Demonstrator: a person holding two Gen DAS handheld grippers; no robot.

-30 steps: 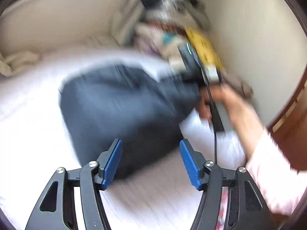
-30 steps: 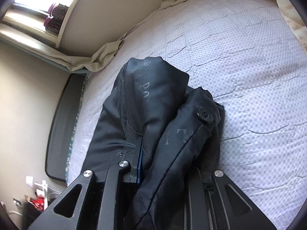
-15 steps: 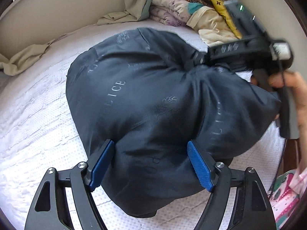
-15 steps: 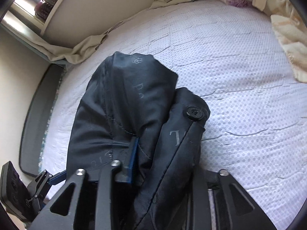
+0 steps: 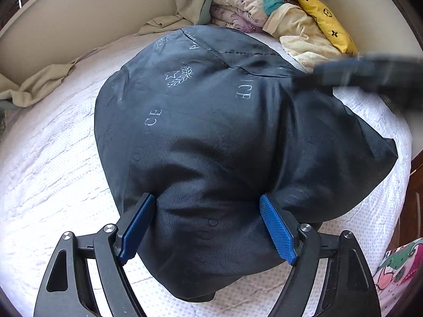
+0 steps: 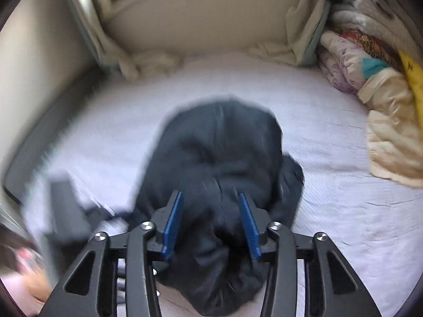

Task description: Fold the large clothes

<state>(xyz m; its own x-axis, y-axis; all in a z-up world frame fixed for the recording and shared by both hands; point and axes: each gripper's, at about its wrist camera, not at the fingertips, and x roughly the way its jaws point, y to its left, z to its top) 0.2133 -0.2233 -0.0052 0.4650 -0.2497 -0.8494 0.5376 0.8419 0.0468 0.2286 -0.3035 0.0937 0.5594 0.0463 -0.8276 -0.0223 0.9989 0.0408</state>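
A dark navy printed garment (image 5: pixel 211 132) lies bunched in a rounded heap on the white bed (image 5: pixel 53 171). My left gripper (image 5: pixel 206 199) points down at its near end. The jaws are opening, and a bulge of the fabric sits between the blue pads (image 5: pixel 137 224). In the right wrist view, which is blurred, the same garment (image 6: pixel 219 153) lies below my right gripper (image 6: pixel 210 195). Its jaws stand apart, closing slightly, with nothing pinched between them. The right gripper (image 5: pixel 370 71) also shows as a dark blur over the garment's far right edge.
Folded quilts (image 5: pixel 264 8) and a yellow pillow (image 5: pixel 325 18) are piled at the bed's far right corner. A crumpled beige sheet (image 5: pixel 39 87) lies along the far edge against the wall. A pink patterned cloth (image 5: pixel 396 264) shows at the lower right.
The right gripper has let go of the garment fold and pulled up and back from it. The left gripper has come down onto the garment's near end with its jaws wider.
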